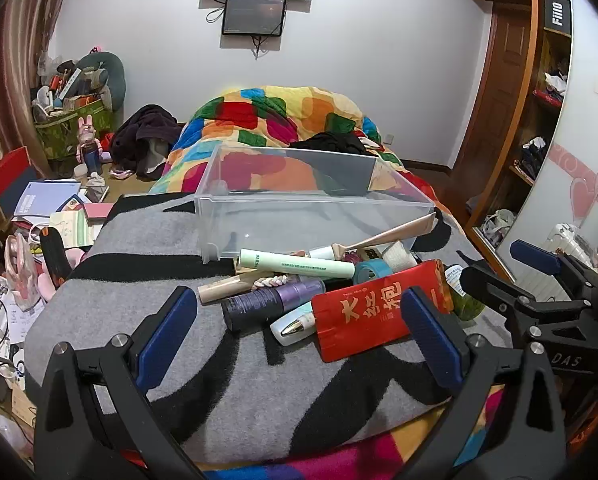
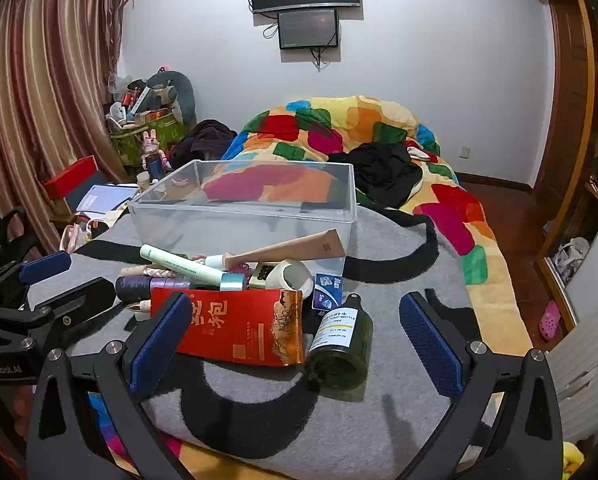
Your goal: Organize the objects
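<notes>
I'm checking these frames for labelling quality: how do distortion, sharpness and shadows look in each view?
Left wrist view: strong fisheye bending, dark corners; the clear plastic bin and red foil packet are sharp, with soft shadows on the grey-and-black blanket. Right wrist view: same curving of the walls; the dark green glass bottle is crisp, no strong glare.
</notes>
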Tool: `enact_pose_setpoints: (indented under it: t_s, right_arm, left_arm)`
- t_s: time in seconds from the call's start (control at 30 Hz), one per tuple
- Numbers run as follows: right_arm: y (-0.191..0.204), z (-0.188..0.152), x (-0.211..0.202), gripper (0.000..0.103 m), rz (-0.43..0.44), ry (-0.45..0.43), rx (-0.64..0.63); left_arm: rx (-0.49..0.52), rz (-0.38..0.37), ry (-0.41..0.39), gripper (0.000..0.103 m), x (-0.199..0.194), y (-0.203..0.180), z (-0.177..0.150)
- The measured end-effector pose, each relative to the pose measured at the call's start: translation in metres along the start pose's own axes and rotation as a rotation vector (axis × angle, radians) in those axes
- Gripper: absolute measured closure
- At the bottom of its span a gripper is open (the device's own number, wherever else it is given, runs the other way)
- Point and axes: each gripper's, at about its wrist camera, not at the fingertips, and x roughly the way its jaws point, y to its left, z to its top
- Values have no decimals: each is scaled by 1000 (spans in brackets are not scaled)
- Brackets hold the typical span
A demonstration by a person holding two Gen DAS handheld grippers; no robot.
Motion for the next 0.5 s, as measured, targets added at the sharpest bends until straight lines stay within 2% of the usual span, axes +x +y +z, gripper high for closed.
enact_pose_setpoints:
  t_s: [0.5]
  right_arm:
    - [-2, -1, 1, 0, -3, -1, 3]
  left_arm:
    - [1, 1, 8, 0, 1, -1, 1]
